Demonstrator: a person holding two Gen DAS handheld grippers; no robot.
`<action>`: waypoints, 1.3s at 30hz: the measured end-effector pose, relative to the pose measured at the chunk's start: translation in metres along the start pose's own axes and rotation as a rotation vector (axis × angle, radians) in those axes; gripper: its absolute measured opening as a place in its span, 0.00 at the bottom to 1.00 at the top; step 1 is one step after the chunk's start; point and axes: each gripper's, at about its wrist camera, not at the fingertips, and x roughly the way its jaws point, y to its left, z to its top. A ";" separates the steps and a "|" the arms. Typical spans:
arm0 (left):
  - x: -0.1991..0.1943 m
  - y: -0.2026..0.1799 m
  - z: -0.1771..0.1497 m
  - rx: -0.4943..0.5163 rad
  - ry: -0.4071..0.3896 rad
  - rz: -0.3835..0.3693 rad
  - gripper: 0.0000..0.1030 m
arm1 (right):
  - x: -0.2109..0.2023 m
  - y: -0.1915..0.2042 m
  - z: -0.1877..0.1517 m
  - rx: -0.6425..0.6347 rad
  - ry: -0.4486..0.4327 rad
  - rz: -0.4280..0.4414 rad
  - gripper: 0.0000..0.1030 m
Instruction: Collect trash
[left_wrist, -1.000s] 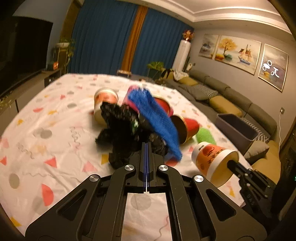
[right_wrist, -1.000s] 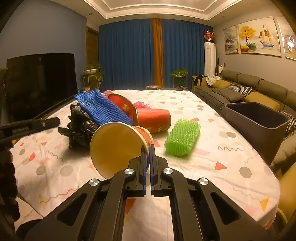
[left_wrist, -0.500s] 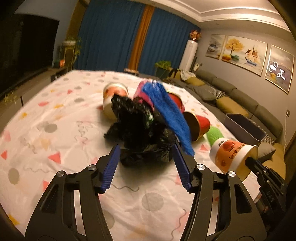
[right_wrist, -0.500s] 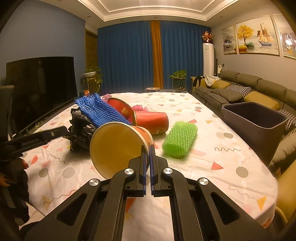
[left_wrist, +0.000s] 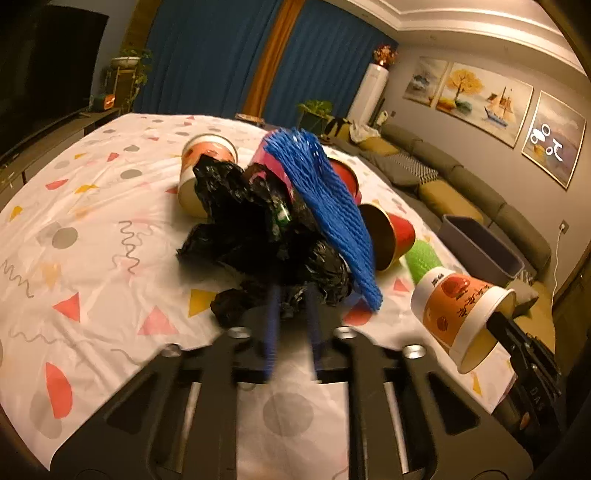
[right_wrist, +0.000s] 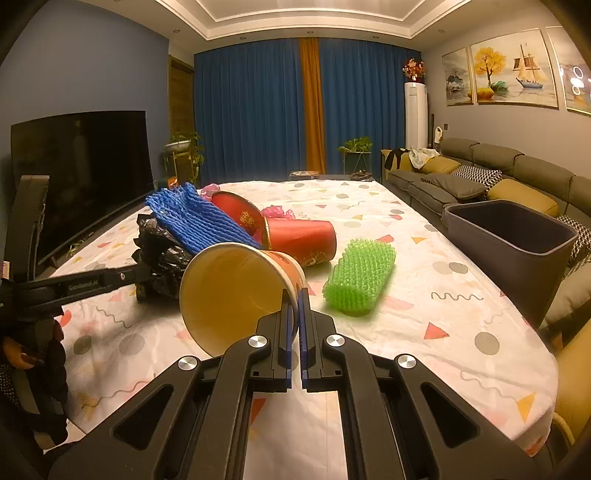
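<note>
A crumpled black plastic bag (left_wrist: 258, 225) lies mid-bench under a blue foam net sleeve (left_wrist: 328, 206); beside them a tipped red paper cup (right_wrist: 301, 240) and green foam net (right_wrist: 360, 275); an orange paper cup (right_wrist: 236, 291) is lifted.

Four paper cups (left_wrist: 460, 312), two foam nets (right_wrist: 360, 275) — one black bag (left_wrist: 266, 229).

Each black tool (right_wrist: 294, 317) has blue fingertips (right_wrist: 286, 332) and silver screws.

Blue curtains (right_wrist: 258, 110), grey sofa (right_wrist: 480, 173), dark television (right_wrist: 81, 173).
</note>
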 end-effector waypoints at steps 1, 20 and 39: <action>0.000 0.000 -0.001 0.001 0.003 -0.005 0.02 | 0.000 0.001 0.000 -0.001 0.000 0.000 0.04; -0.092 -0.040 0.043 0.067 -0.228 -0.093 0.00 | -0.022 -0.007 0.015 0.003 -0.073 0.008 0.04; -0.072 -0.132 0.094 0.196 -0.257 -0.194 0.00 | -0.046 -0.062 0.037 0.057 -0.182 -0.105 0.04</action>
